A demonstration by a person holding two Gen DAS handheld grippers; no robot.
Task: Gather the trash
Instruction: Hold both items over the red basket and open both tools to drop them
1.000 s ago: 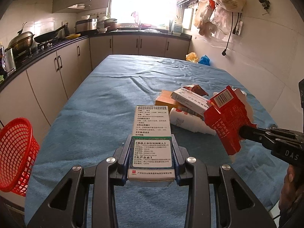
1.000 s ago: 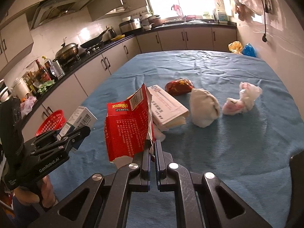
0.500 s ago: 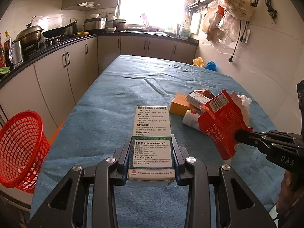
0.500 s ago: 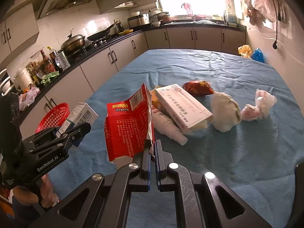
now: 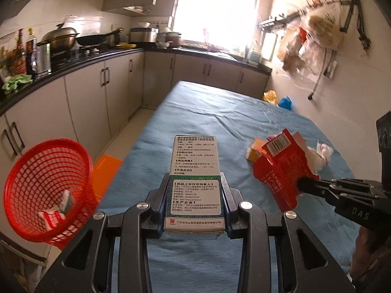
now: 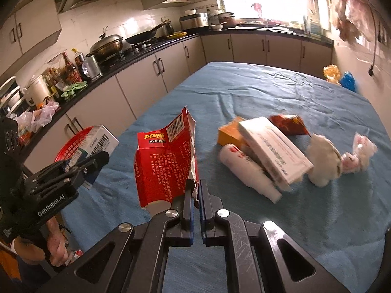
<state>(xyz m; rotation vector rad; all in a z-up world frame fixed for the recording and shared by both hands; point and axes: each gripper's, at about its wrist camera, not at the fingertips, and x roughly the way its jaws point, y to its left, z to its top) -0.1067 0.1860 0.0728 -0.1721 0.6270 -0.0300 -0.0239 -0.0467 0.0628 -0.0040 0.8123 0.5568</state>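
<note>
**Both grippers loaded, basket at the left**

The left gripper [image 5: 194,202] clamps a white medicine box [image 5: 195,171] lengthwise between its fingers, above the blue-covered table [image 5: 220,112]. The right gripper [image 6: 196,190] pinches the torn edge of a flattened red carton [image 6: 165,161], jaws nearly touching. A red mesh basket [image 5: 46,190] sits off the table's left edge with some wrappers inside. On the cloth lie a long white box [image 6: 273,146], an orange box [image 6: 228,130], a white tube [image 6: 246,171], a dark red packet [image 6: 288,123] and crumpled tissues [image 6: 322,158].

Red packet [image 6: 166,161] reads "JIYANTIE" — left gripper [image 6: 97,161] "GenRobot.AI", right gripper [image 5: 301,185] "DAS".
</note>
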